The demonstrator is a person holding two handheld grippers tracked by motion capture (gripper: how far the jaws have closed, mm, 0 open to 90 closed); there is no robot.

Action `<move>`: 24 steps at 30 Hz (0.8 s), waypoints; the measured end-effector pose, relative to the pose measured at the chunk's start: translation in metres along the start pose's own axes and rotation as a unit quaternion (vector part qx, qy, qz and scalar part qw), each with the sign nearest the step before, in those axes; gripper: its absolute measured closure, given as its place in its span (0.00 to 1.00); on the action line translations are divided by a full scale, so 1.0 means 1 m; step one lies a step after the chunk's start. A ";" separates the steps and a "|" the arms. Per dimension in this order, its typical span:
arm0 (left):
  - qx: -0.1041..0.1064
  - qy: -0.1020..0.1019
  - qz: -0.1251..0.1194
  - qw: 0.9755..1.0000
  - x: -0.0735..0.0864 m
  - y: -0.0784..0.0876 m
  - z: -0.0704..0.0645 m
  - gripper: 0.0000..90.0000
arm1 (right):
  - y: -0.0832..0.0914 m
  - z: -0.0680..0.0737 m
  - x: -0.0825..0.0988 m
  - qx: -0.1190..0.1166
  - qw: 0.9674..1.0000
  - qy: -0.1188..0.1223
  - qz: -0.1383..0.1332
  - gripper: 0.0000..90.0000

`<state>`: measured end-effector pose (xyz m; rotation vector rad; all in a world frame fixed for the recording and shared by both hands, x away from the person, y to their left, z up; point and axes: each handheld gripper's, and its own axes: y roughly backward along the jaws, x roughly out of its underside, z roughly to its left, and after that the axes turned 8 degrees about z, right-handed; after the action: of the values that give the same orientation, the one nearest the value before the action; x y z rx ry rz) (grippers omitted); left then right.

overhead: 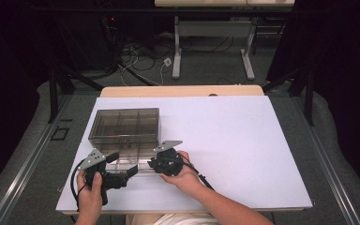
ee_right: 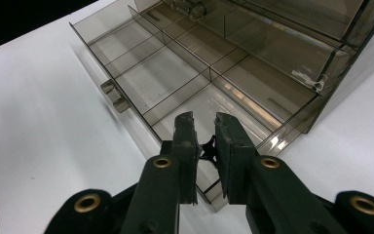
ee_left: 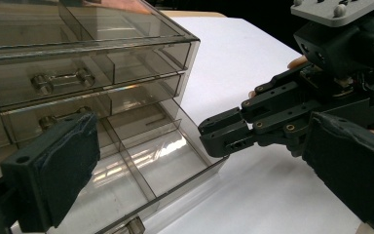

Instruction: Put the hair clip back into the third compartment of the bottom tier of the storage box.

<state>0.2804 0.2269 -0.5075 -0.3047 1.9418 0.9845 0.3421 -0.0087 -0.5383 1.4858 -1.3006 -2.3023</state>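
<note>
A smoky clear drawer cabinet (overhead: 124, 123) stands on the white table, left of centre. Its bottom drawer (overhead: 138, 157) is pulled out toward me, and its divided compartments (ee_right: 175, 73) look empty. My left gripper (overhead: 122, 164) sits at the drawer's front left corner, open, with the wide pads (ee_left: 53, 175) on either side of the drawer's front corner (ee_left: 141, 170) and nothing held. My right gripper (overhead: 152, 164) points at the drawer's right front corner. Its jaws (ee_right: 205, 124) stand almost together just above the drawer's edge. A small dark shape shows in the narrow gap; I cannot tell what it is.
The drawer's handle (ee_right: 114, 95) juts out over the bare table top (overhead: 243, 140). The upper drawers (ee_left: 58, 80) are pushed in. Beyond the far table edge are a desk frame and cables on the floor (overhead: 145, 61).
</note>
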 end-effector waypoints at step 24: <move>0.000 0.001 0.000 1.000 0.000 0.000 0.000 0.01 | -0.001 0.002 0.000 -0.009 1.000 -0.002 0.001 0.79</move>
<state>0.2805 0.2271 -0.5077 -0.3053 1.9435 0.9839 0.3411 -0.0072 -0.5387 1.4748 -1.2768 -2.3111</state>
